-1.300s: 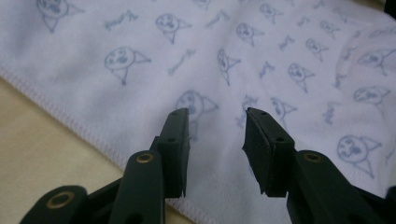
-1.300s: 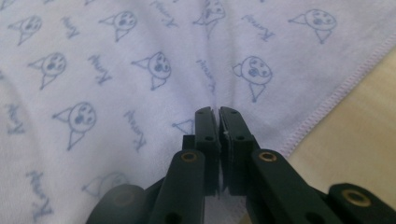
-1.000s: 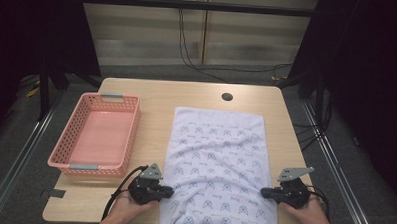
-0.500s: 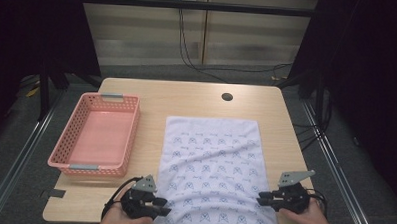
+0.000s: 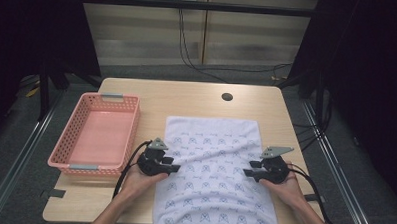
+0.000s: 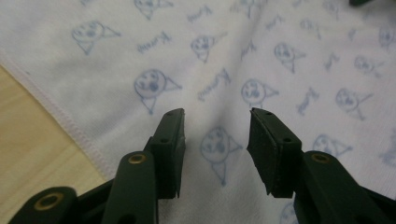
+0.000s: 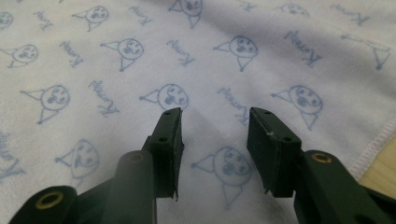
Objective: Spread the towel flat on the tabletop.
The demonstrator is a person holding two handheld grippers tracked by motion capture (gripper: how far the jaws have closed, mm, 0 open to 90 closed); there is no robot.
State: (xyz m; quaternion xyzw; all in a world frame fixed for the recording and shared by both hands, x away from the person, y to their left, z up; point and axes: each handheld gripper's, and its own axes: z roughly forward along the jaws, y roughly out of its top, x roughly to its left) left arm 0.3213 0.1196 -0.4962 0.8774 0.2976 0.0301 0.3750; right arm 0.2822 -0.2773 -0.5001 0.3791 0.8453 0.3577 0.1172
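Hovering both grippers, left (image 5: 173,167) and right (image 5: 249,173), jaws released, at opposite edges of white blue-printed cotton towel (image 5: 212,165), lower centre; next: pinching edges for folding.

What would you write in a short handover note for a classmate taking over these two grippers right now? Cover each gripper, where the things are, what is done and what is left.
Left gripper: open, jaws over the towel's left edge, holding nothing.
Right gripper: open, jaws over the towel's right edge, holding nothing.
Towel: spread flat on the table, near end hanging over the front edge.
Pink basket: empty, left of the towel.
Done: towel laid out, unfolded.
Left: probably gripping both side edges and folding; possibly then placing it in the basket.
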